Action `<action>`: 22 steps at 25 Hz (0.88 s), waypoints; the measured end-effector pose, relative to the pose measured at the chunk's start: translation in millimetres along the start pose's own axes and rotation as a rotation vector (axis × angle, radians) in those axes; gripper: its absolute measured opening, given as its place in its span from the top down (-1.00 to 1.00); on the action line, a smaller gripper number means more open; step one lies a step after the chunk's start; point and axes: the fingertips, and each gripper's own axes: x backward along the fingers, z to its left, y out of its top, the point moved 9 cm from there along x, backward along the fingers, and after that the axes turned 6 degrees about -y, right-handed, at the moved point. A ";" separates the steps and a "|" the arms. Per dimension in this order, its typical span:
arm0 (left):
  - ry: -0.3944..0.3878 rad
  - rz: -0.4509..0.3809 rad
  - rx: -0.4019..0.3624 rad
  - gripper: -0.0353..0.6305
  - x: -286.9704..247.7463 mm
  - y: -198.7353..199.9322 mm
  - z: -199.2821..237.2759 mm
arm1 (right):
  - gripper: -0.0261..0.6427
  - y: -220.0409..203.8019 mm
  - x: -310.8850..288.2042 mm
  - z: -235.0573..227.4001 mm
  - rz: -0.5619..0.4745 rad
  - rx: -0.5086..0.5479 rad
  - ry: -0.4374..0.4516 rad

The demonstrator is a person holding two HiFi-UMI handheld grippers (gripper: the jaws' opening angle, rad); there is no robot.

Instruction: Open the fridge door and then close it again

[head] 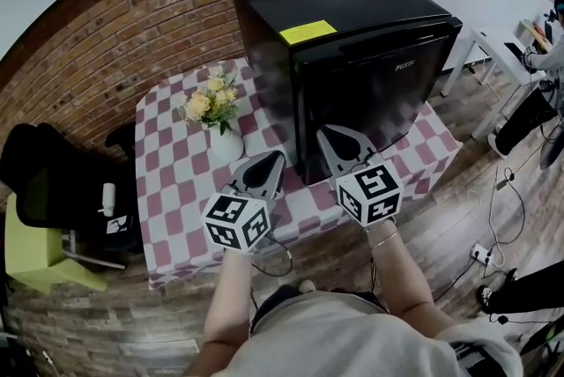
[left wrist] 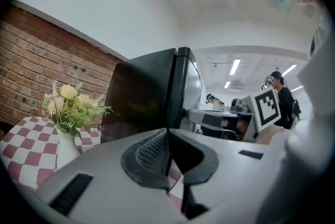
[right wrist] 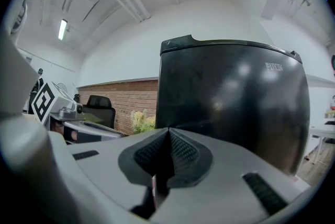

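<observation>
A small black fridge [head: 352,40] stands on the checkered table [head: 176,181], its glossy door [head: 388,98] shut and facing me. My right gripper [head: 333,137] is shut and empty, its tip close to the door's lower left corner. In the right gripper view the fridge door [right wrist: 235,97] fills the frame beyond the closed jaws of the right gripper [right wrist: 168,131]. My left gripper [head: 271,158] is shut and empty too, over the tablecloth just left of the fridge. From the left gripper view, past the left gripper [left wrist: 167,131], I see the fridge's side [left wrist: 141,97].
A white vase of yellow flowers [head: 216,115] stands on the table left of the fridge, near my left gripper. A black chair [head: 53,181] and a green stool [head: 35,252] sit at the far left. White desks [head: 493,49], cables and a person lie to the right.
</observation>
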 end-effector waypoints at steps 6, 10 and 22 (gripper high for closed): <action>-0.020 0.001 0.002 0.85 -2.1 0.7 9.2 | 0.92 -0.4 -2.3 1.0 -0.010 -0.007 -0.017; -0.038 0.008 0.005 0.85 -3.0 0.1 6.8 | 0.92 0.8 -1.4 1.5 0.000 -0.006 -0.032; -0.091 0.005 0.005 0.85 -7.2 -1.5 -17.9 | 0.92 -2.4 34.8 0.1 0.008 -0.003 -0.045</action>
